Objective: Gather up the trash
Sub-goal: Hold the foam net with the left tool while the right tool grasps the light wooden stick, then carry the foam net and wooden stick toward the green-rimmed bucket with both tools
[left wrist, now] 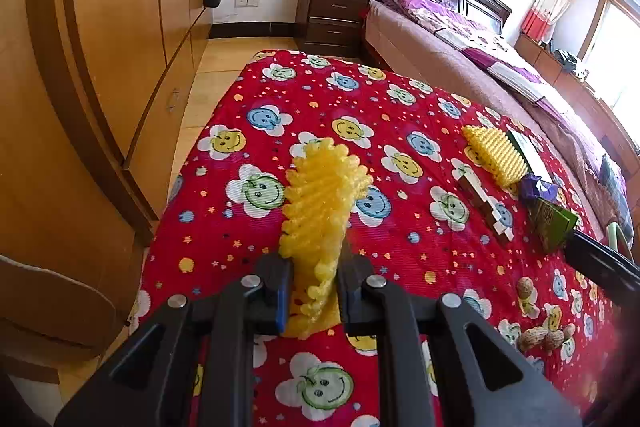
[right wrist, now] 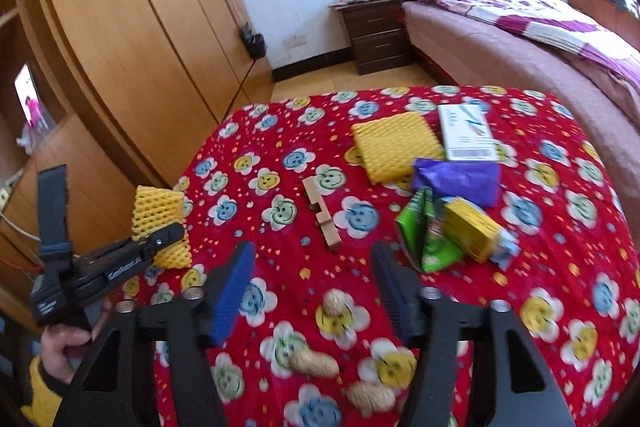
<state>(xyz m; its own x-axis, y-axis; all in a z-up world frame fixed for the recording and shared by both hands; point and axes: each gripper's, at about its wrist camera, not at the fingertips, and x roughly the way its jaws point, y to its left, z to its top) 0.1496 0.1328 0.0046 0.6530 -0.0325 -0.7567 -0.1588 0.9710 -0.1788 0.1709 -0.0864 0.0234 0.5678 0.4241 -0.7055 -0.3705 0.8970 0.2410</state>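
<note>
At the far left, beside the wardrobe [right wrist: 132, 39], the left tool [left wrist: 312, 291] is clamped on a yellow foam net [left wrist: 320, 211], which it holds clear of the table [left wrist: 248, 259] and its red smiley-flower cloth. The net's long axis runs away from the tool, its free end pointing up and toward the far edge of the table, and only its lower end sits between the pads. That end-on hold looks like the main risk: the soft net could sag or slip out if the hand swings hard, because so little of it is pinched. Moving right, a small wooden piece [right wrist: 322, 215] lies flat, long axis pointing away from the camera. Nearer, the right tool [right wrist: 316, 279] hovers with its jaws apart and nothing between them, above several peanuts [right wrist: 314, 363] in their shells. These are small and rounded, so they could roll or squirt out sideways as the pads close, or the pads could catch the cloth instead. Further right lie a second yellow foam net [right wrist: 394, 147], flat on the cloth, a white box [right wrist: 466, 133], a purple wrapper [right wrist: 458, 181], a green packet [right wrist: 430, 243] and a yellow carton [right wrist: 474, 229], crowded enough that a grab at one may drag its neighbour.
</note>
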